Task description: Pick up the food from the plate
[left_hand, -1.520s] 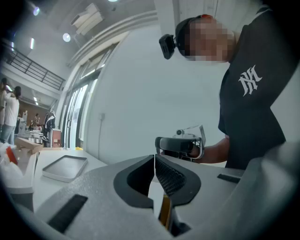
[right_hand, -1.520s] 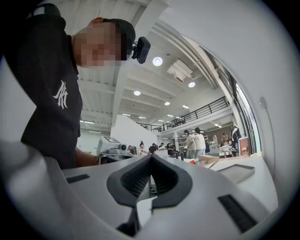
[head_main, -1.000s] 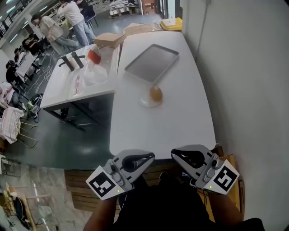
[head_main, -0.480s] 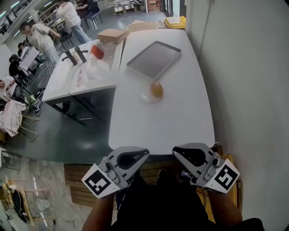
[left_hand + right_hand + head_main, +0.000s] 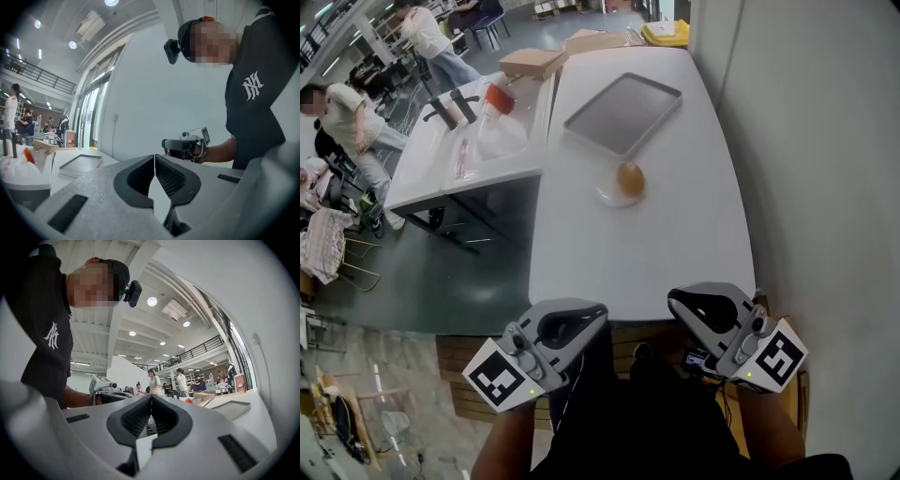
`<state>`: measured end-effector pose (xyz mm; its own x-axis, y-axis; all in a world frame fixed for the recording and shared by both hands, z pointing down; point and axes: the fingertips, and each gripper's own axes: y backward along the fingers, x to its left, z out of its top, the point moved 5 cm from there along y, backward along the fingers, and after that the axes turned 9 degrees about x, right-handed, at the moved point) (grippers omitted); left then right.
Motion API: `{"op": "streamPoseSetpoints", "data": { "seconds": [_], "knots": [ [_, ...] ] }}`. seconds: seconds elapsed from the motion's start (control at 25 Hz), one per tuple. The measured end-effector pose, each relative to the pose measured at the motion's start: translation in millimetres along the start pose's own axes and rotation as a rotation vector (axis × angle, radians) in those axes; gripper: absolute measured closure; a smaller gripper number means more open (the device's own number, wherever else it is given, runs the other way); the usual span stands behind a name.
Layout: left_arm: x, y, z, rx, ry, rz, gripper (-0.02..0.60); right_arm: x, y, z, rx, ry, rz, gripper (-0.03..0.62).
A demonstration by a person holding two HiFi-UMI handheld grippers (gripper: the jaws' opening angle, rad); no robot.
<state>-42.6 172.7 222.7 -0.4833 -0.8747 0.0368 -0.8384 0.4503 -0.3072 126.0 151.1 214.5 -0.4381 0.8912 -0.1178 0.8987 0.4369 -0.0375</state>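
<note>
My left gripper (image 5: 589, 320) hung low by my body, on the near side of the plate (image 5: 607, 196) and well apart from it, short of the near edge of the white table (image 5: 628, 258). Its jaws were pressed together with nothing between them. The plate lay out on that table, small and pale, and the food (image 5: 629, 176) rested on its far right part. It was a round, golden-brown piece, perhaps a bun, though I could not tell. Just beyond the plate lay a grey tray (image 5: 623, 112). My right gripper (image 5: 686, 306) was also on the near side of the plate, a little to its right and well apart from it, with its jaws closed tight on nothing.

I judged that the reach had not yet begun. The right gripper looked the better choice, since the food sat toward that side of the plate. To do it well I would need to spread those jaws wide before arriving and come down over the plate from above. The pads should straddle the food at its widest part and stay clear of the plate's rim. The squeeze ought to be gentle — food like this looked soft enough to crush, and a jaw catching the rim could drag the plate.
</note>
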Motion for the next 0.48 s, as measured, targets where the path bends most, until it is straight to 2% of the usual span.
{"op": "streamPoseSetpoints", "data": {
  "seconds": [0.12, 0.28, 0.48],
  "knots": [
    [11, -7, -1, 0.013, -0.026, -0.011, 0.574, -9, -6, -1, 0.014, 0.010, -0.015, 0.591],
    [38, -8, -8, -0.008, 0.009, -0.014, 0.574, -25, -25, -8, 0.037, 0.003, -0.022, 0.591],
    [68, -13, -12, 0.006, 0.014, -0.031, 0.574, -46, -53, -7, 0.057, 0.003, -0.038, 0.591]
  ]
}}
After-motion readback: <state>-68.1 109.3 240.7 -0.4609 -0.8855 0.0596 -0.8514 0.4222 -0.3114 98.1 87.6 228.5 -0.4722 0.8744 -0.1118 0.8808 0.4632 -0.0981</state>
